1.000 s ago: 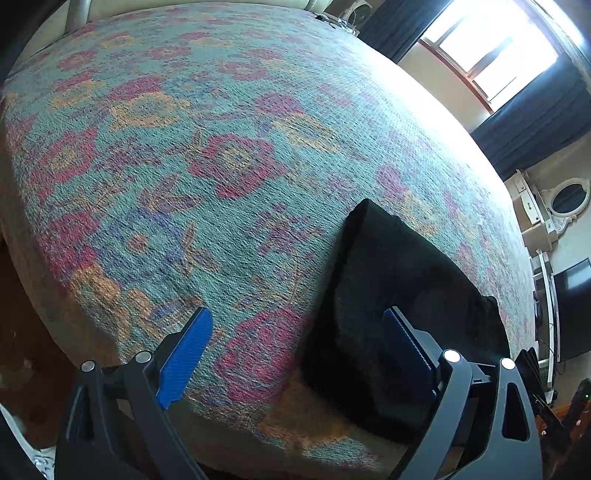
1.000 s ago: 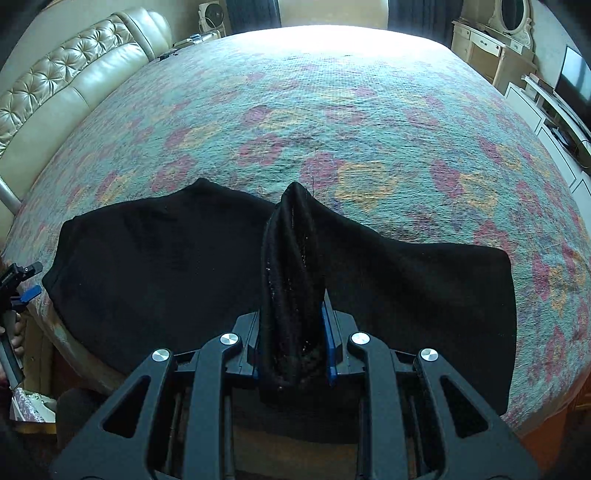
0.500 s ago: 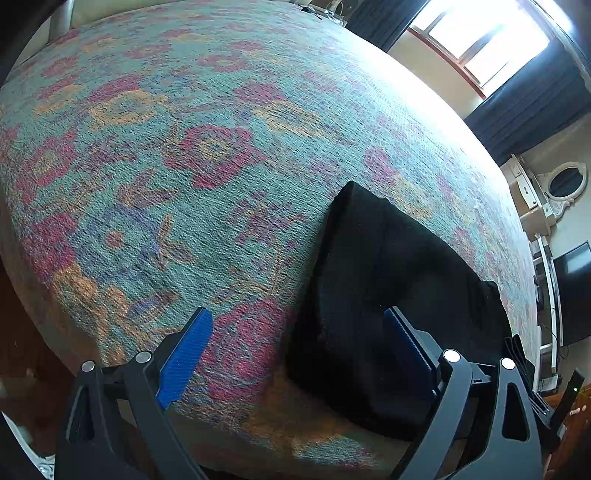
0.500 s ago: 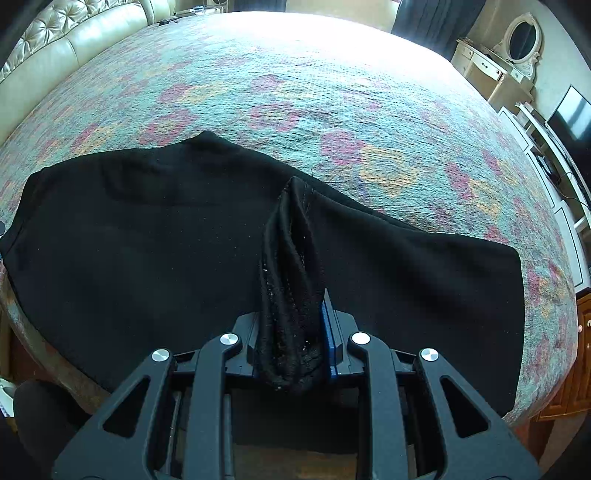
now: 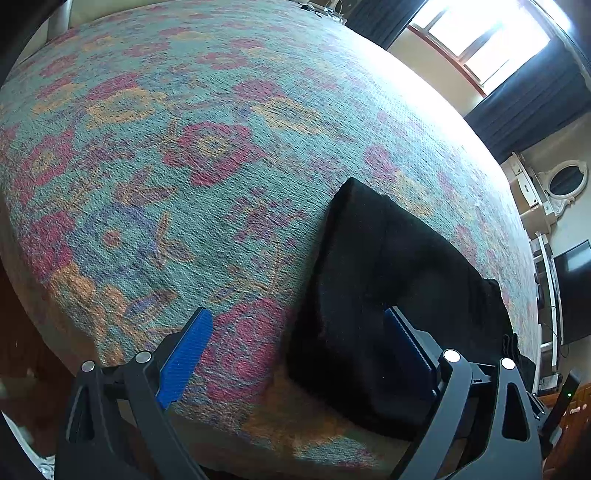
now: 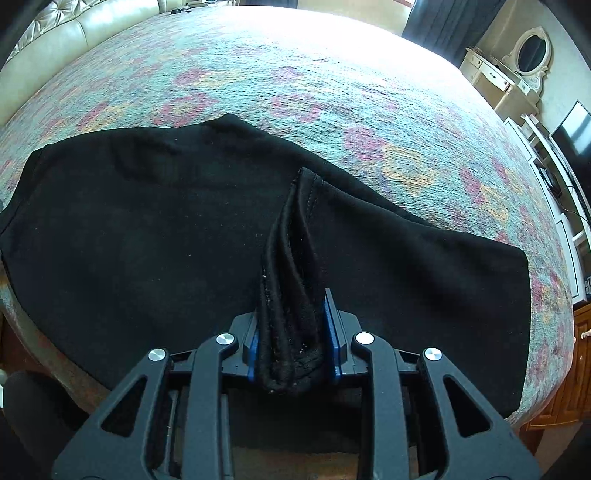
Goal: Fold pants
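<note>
Right fingers point(image 6: 293, 339) clamped on bunched black pants point(image 6: 147, 221), left fingers point(image 5: 295, 354) spread apart above floral bedspread point(image 5: 184, 147)

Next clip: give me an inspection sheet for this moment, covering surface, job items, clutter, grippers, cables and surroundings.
Surface: bed with a floral bedspread.
Job's things: black pants spread along the near edge of the bed, one bunched part lifted.
Clutter: nothing seen on the bedspread.
Grippers: right gripper shut on a gathered fold of the pants; left gripper open, holding nothing, jaws wide by the end of the pants.
Cables: thin wires on the white TV stand.
Surroundings: cream tufted headboard, bright window with dark curtains, dresser with an oval mirror, television.
</note>
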`<state>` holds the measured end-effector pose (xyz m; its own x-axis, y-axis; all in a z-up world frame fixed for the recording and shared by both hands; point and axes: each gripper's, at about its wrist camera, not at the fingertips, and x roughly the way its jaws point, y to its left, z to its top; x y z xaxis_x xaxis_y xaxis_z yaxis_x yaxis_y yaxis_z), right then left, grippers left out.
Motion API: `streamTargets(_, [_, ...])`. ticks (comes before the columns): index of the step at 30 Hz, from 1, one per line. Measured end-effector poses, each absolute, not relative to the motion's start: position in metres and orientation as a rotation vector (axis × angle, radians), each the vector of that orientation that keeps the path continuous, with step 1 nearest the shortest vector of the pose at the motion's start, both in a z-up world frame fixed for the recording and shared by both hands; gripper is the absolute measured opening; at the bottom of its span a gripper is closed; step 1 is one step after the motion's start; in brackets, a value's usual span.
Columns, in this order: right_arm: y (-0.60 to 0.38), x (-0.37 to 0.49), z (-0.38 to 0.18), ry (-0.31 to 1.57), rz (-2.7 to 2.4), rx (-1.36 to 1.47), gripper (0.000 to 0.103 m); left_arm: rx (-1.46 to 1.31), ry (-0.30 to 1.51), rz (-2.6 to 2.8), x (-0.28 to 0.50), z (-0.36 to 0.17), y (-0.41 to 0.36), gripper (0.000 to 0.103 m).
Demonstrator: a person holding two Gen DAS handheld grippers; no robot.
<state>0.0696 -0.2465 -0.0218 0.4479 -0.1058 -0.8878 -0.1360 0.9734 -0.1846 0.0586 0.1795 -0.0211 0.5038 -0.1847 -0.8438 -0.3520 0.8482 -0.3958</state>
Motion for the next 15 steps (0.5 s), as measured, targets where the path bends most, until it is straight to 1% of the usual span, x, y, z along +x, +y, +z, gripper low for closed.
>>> streamTargets(4, [-0.236, 0.064, -0.021, 1.129, 0.103, -0.175, 0.037, -0.576, 1.051, 0.103, 0.059, -0.021, 0.179, 0.092])
streamTargets(6, [-0.231, 0.059, -0.015, 1.120, 0.165, -0.126, 0.044, -0.572, 1.049, 0.099, 0.058, -0.020, 0.178, 0.092])
streamTargets(11, [-0.256, 0.044, 0.022, 1.061, 0.411, 0.082, 0.047, -0.574, 1.045, 0.080, 0.057, -0.018, 0.174, 0.092])
streamTargets(12, [-0.272, 0.042, 0.032, 1.035, 0.432, 0.127, 0.051, -0.576, 1.044, 0.080, 0.057, -0.018, 0.174, 0.092])
streamTargets(13, [-0.292, 0.042, 0.042, 1.007, 0.444, 0.178, 0.060, -0.579, 1.043, 0.080, 0.057, -0.018, 0.174, 0.092])
streamTargets(15, [-0.343, 0.043, 0.056, 0.937, 0.429, 0.273, 0.066, -0.586, 1.043, 0.081, 0.057, -0.018, 0.175, 0.092])
